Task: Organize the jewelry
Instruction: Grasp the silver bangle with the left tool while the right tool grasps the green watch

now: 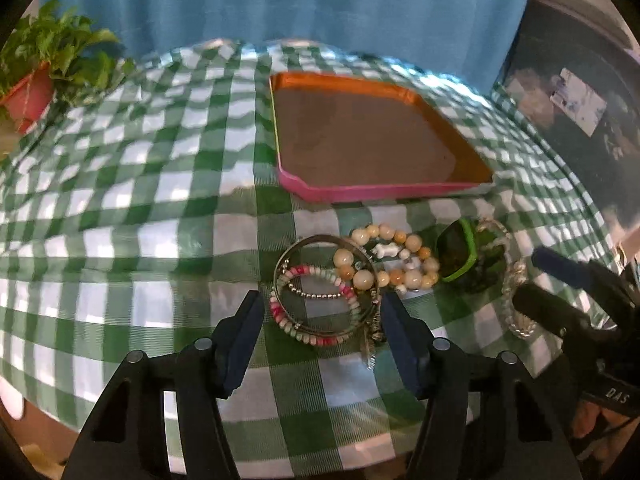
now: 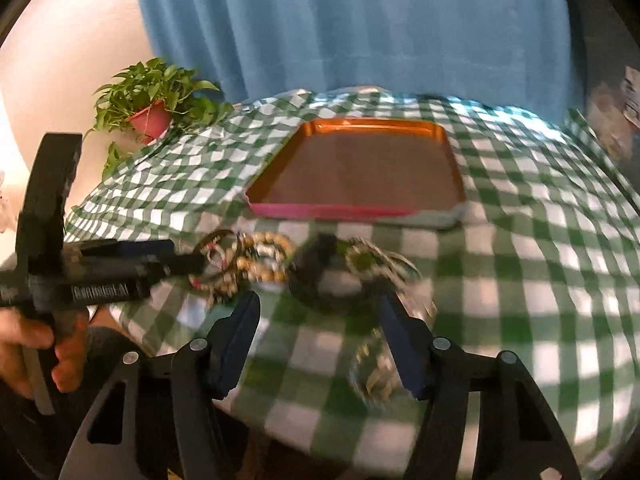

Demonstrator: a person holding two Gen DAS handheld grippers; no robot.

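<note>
A pile of jewelry lies on the green-checked cloth in front of an orange tray with a pink rim (image 1: pixel 384 190). In the left wrist view my left gripper (image 1: pixel 322 312) is open, its fingers on either side of a pink-and-white bead bracelet (image 1: pixel 316 308) inside a metal bangle (image 1: pixel 288 256). Behind lie a cream bead bracelet (image 1: pixel 394 260), a green-framed dark piece (image 1: pixel 458 254) and a silver chain bracelet (image 1: pixel 516 304). My right gripper (image 2: pixel 320 312) is open over the blurred dark piece (image 2: pixel 316 268) and the chain (image 2: pixel 372 372). The tray also shows in the right wrist view (image 2: pixel 320 211).
A potted green plant (image 1: pixel 44 68) in a red pot stands at the table's far left, also in the right wrist view (image 2: pixel 152 116). A blue curtain (image 1: pixel 300 8) hangs behind the table. Dark furniture (image 1: pixel 580 100) stands at the right.
</note>
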